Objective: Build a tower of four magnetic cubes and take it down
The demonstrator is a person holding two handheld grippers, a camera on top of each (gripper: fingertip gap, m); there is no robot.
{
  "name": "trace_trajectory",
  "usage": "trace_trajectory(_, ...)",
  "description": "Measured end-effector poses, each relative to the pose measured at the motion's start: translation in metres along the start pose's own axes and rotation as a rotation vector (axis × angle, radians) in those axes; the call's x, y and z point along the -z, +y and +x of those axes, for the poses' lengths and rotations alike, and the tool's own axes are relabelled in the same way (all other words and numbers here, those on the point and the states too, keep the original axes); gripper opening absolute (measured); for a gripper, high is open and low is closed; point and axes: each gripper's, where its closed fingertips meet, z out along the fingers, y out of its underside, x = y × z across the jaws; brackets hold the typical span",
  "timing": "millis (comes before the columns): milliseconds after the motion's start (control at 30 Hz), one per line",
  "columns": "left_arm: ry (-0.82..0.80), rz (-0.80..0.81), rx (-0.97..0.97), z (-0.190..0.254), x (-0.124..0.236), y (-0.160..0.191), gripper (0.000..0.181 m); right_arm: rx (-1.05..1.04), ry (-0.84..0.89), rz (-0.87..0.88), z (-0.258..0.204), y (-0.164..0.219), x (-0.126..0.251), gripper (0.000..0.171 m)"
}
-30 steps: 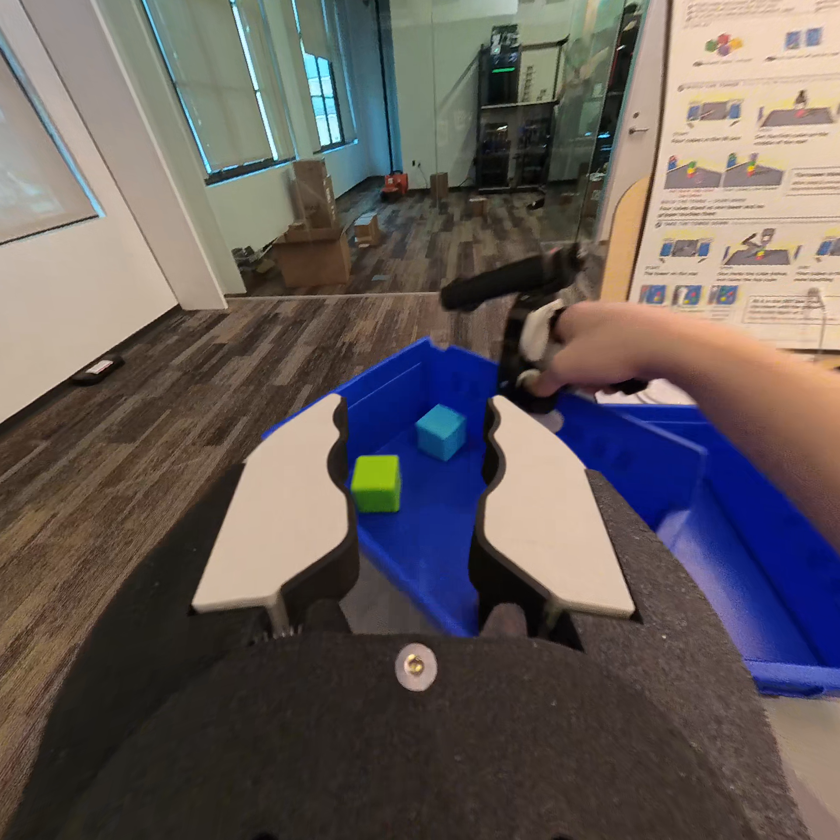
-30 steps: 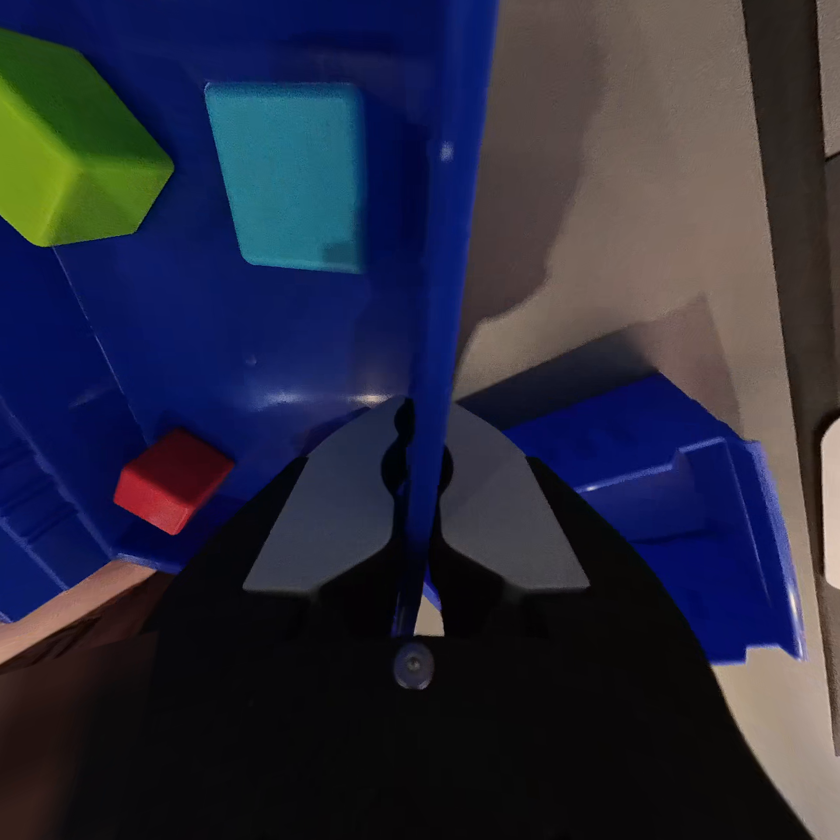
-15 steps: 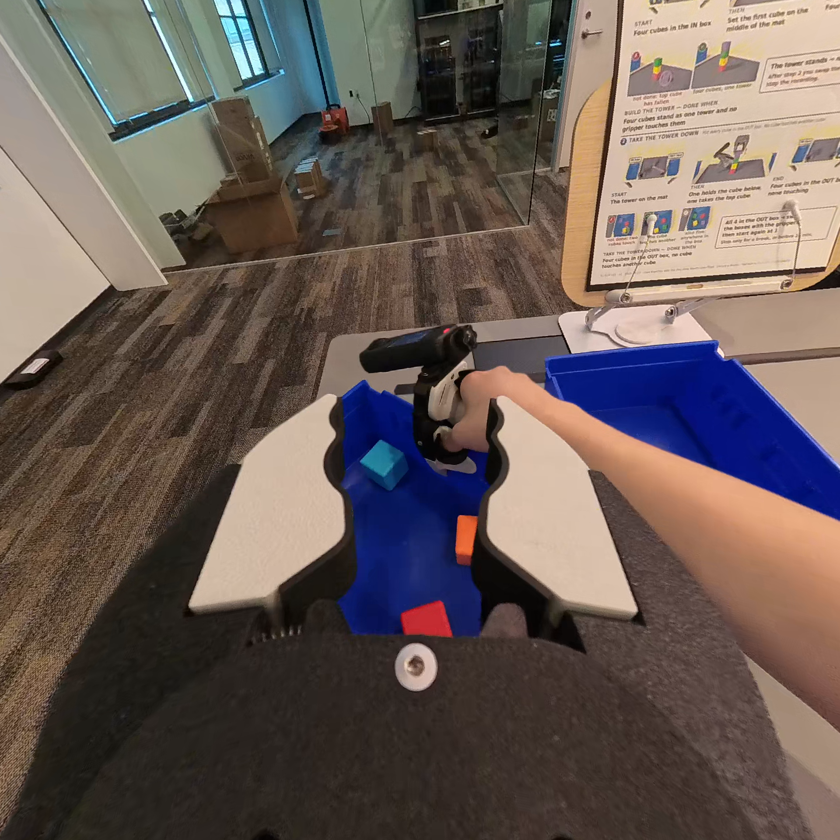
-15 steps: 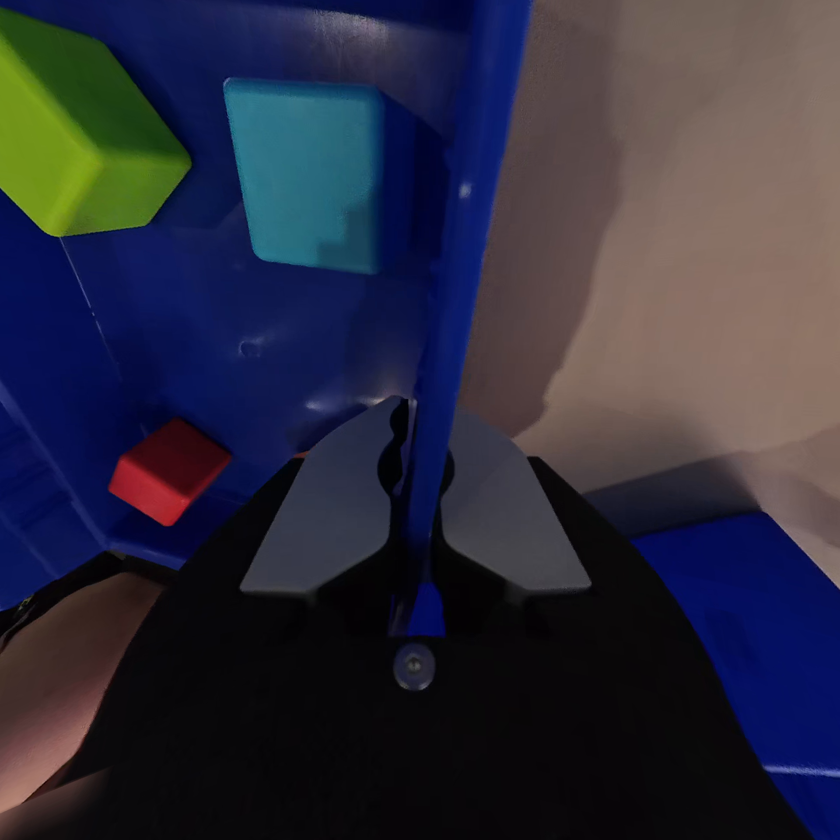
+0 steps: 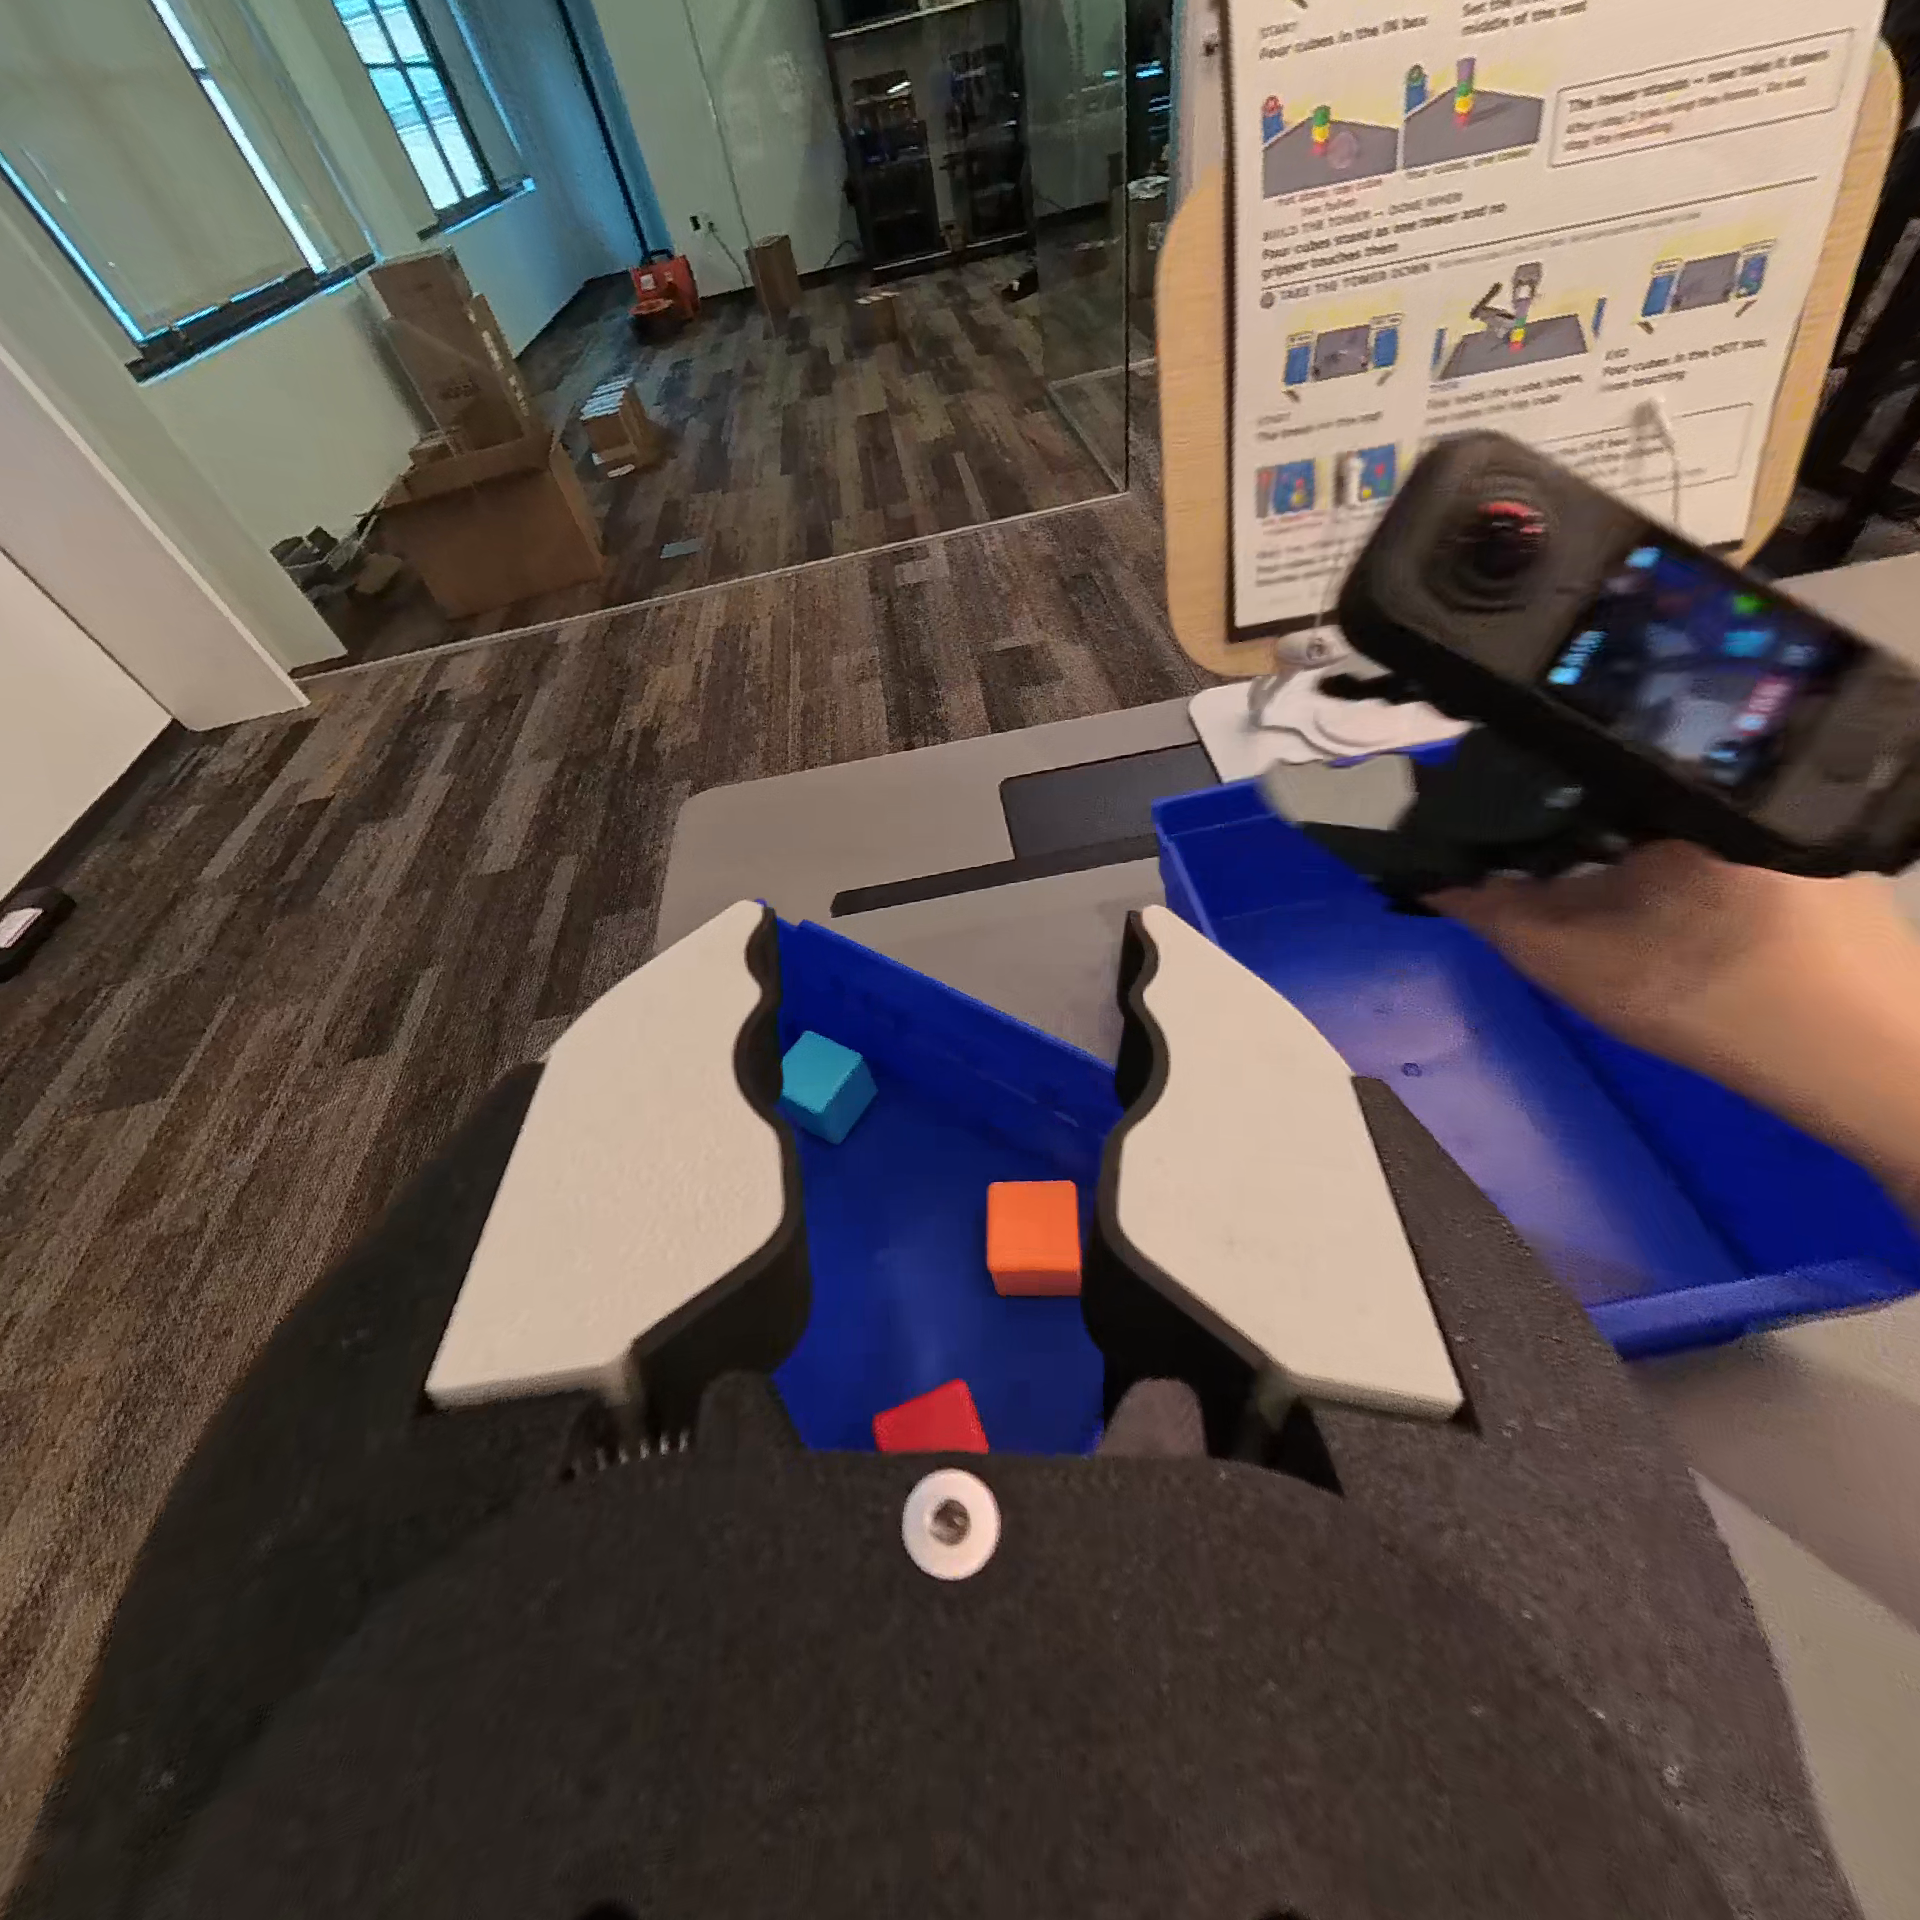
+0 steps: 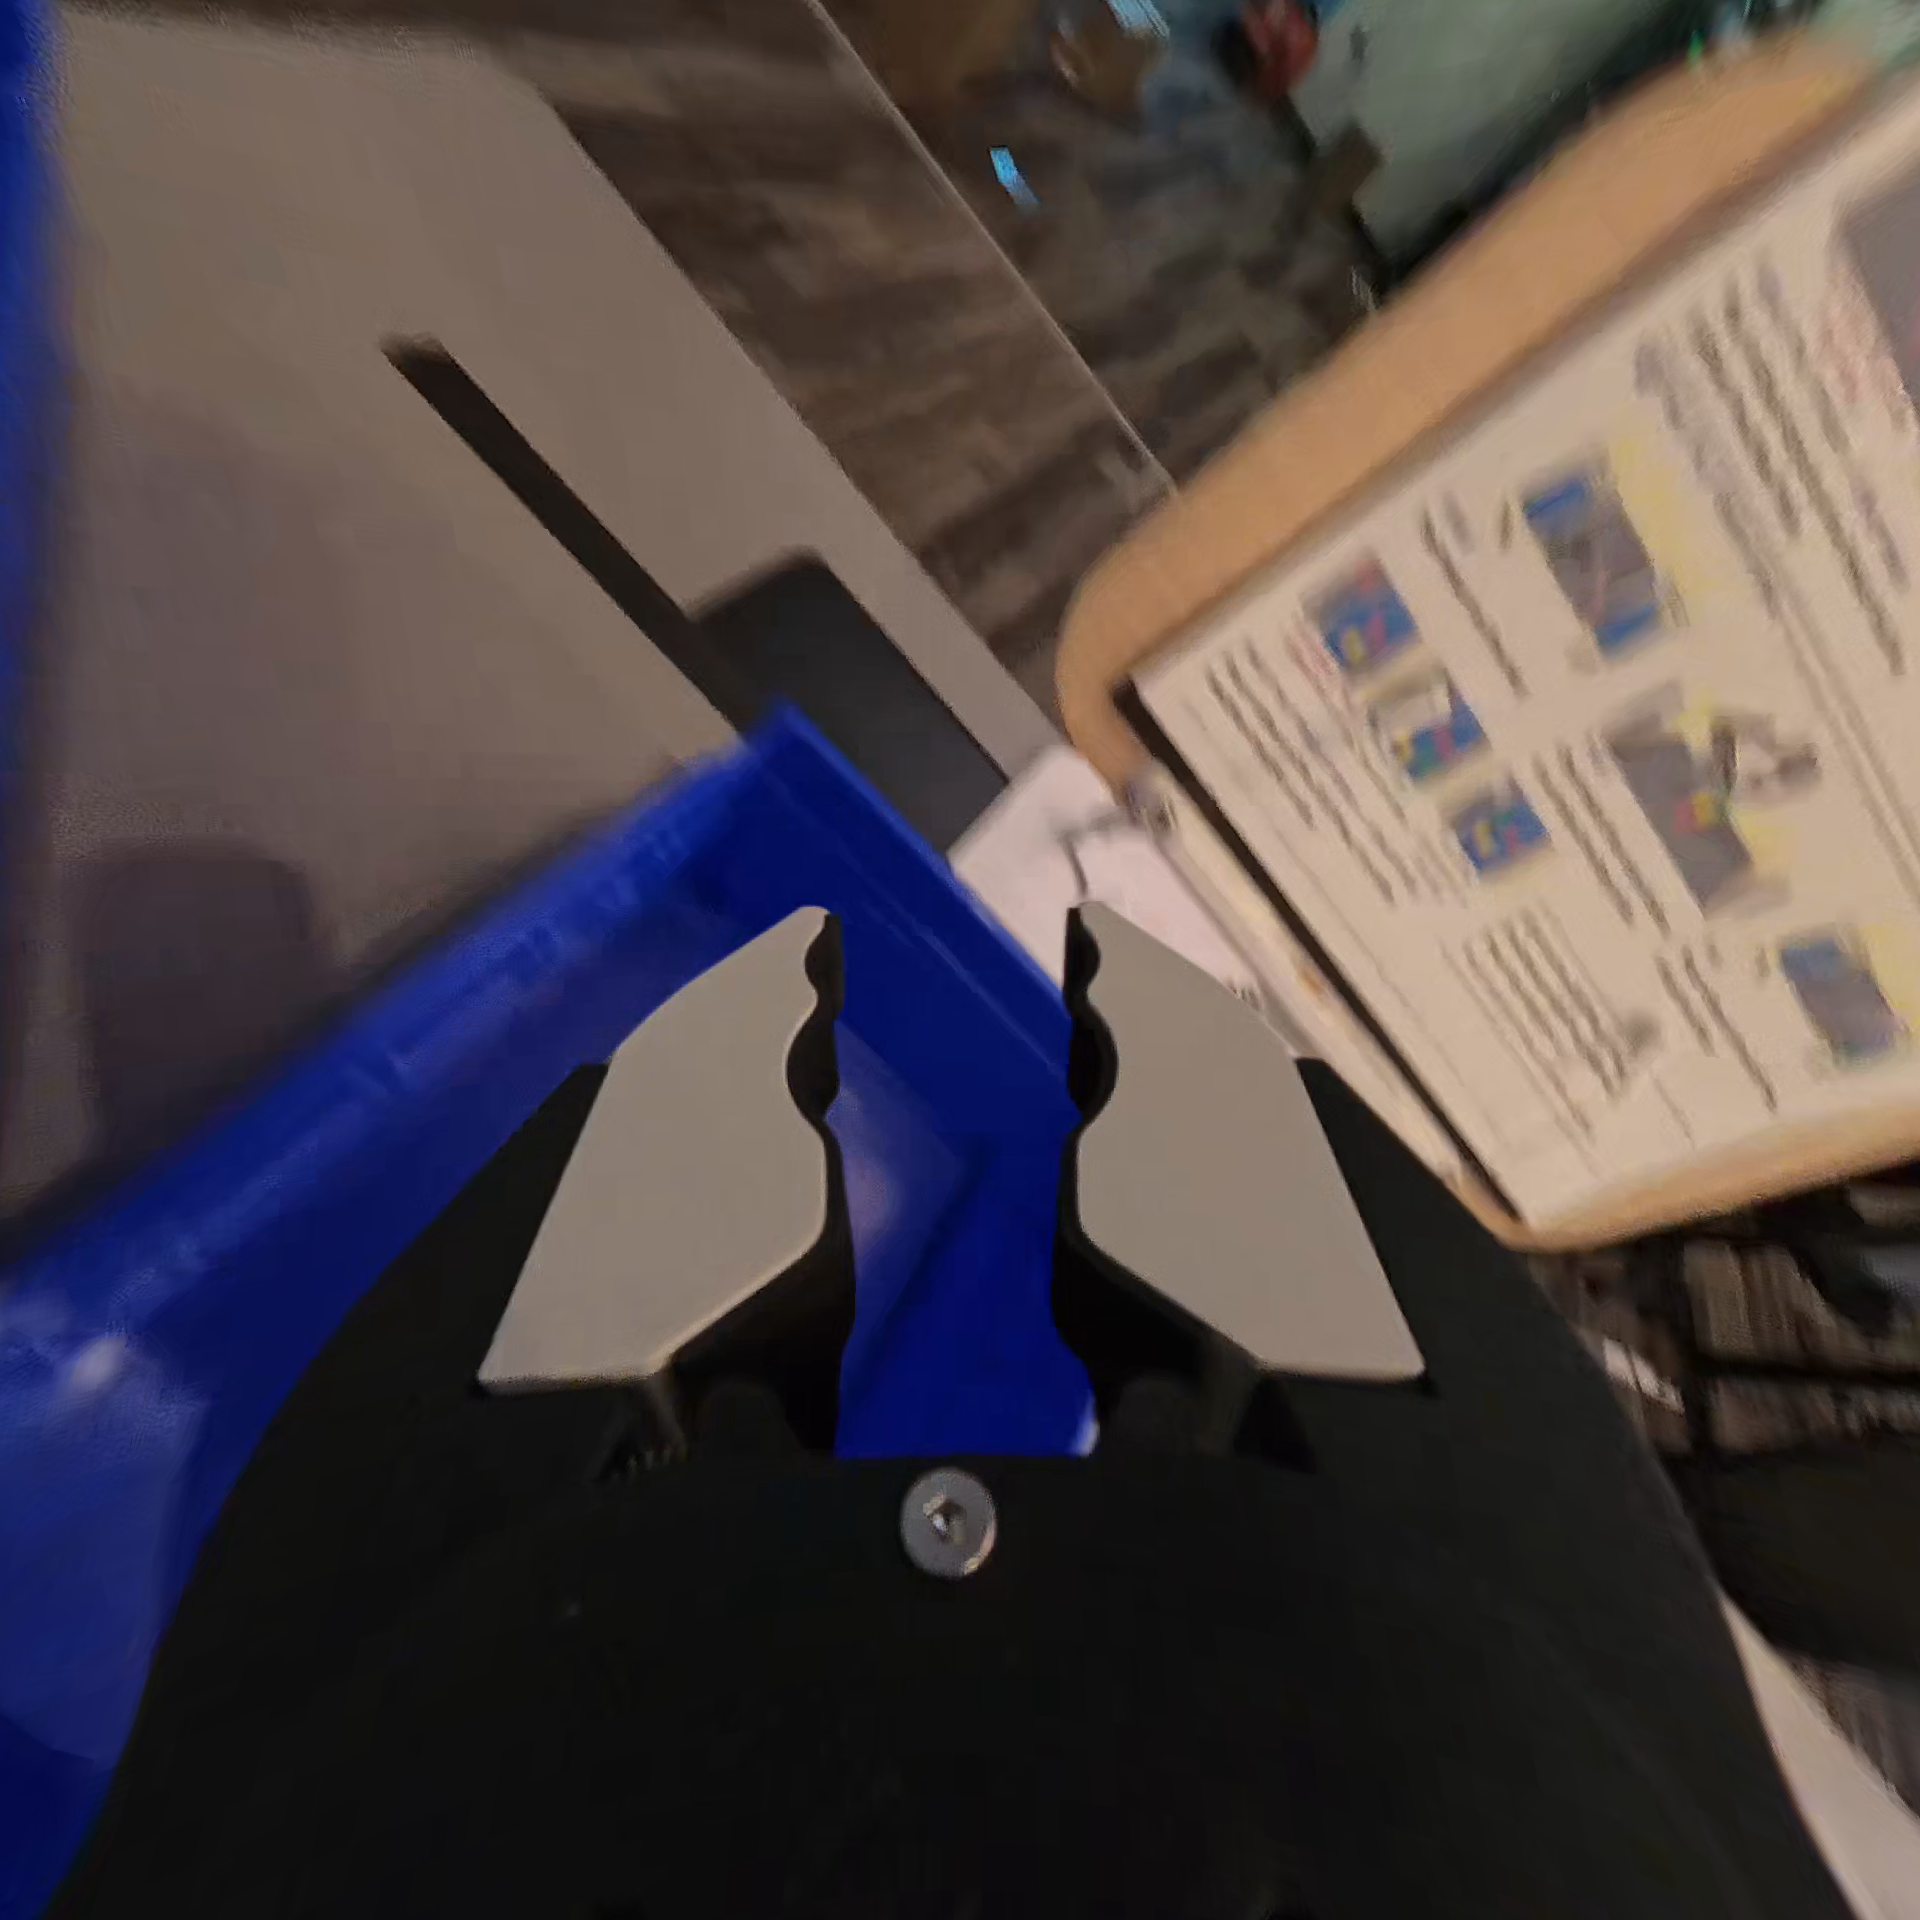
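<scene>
In the left wrist view my left gripper [image 5: 945, 920] is open and empty above a blue bin [image 5: 935, 1029]. A cyan cube [image 5: 826, 1086], an orange cube [image 5: 1032, 1236] and a red cube [image 5: 930, 1418] lie loose on the bin's floor. My right gripper [image 5: 1340, 800], held by a hand, is blurred above a second blue bin [image 5: 1507, 1101] to the right. In the right wrist view my right gripper [image 6: 951, 920] is open with nothing between its pads. That second bin's corner [image 6: 790, 831] lies below the gripper.
A grey table [image 6: 260, 520] carries both bins and a dark mat [image 5: 1112, 790]. An instruction board [image 5: 1507, 260] on a white base stands at the back right. The person's forearm [image 5: 1714, 1018] crosses the second bin. Cardboard boxes [image 5: 488, 499] stand on the floor beyond. About 25 cm separates my left fingertips from my right. From either gripper's tips it is about 25 cm to the orange cube [image 5: 1032, 1236].
My right gripper was shut on the first bin's wall. It has opened, let the wall go and swung right over the second bin. My left gripper stays open and now looks deeper into the first bin.
</scene>
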Motion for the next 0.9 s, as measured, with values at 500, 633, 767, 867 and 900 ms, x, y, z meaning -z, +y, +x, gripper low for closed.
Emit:
trace_trajectory(500,-0.009,-0.025,-0.187,0.055,0.005,-0.007,0.066,-0.553,-0.28,-0.548,0.011,0.207,0.02,0.05)
trace_trajectory(633,0.006,-0.048,-0.225,0.066,0.002,-0.003,0.067,-0.622,-0.476,-0.747,-0.018,0.224,0.011,0.017)
trace_trajectory(767,0.016,-0.07,-0.252,0.07,0.0,0.001,0.067,-0.605,-0.499,-0.811,-0.009,0.238,0.01,0.01)
trace_trajectory(867,0.008,-0.086,-0.252,0.065,-0.001,0.005,0.067,-0.66,-0.519,-0.806,0.009,0.256,0.013,0.008)
trace_trajectory(900,0.006,-0.091,-0.246,0.063,-0.001,0.006,0.067,-0.665,-0.508,-0.806,0.02,0.266,0.015,0.007)
